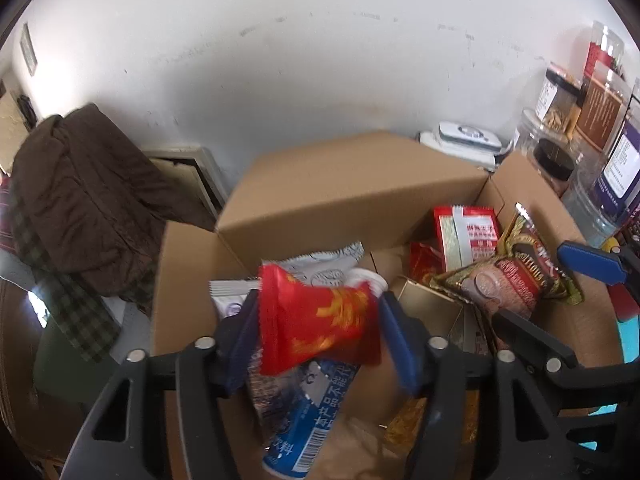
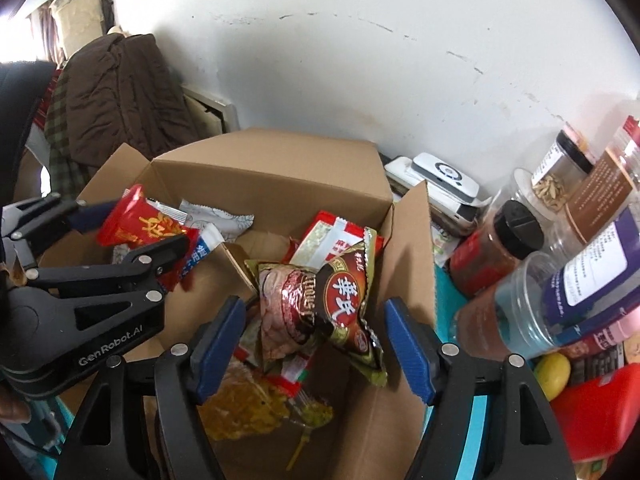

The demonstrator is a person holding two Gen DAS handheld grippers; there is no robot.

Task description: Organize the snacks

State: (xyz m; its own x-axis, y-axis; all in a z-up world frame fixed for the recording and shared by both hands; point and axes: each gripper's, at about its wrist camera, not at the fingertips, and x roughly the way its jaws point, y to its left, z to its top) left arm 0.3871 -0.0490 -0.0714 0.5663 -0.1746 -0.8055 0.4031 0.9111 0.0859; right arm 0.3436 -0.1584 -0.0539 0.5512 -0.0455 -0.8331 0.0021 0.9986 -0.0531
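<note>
A scuffed white wall rises behind both tongs, with a brown coat heaped well off to their left. Below and ahead of them sits an open cardboard box, already partly filled with snacks. Clear plastic jars crowd beside it, right of the right tongs. The left tongs stand spread, a red snack packet between their blue pads, apparently loose over the box. The right tongs gape too, a brown-and-gold snack bag between them, touched by neither pad.
</note>
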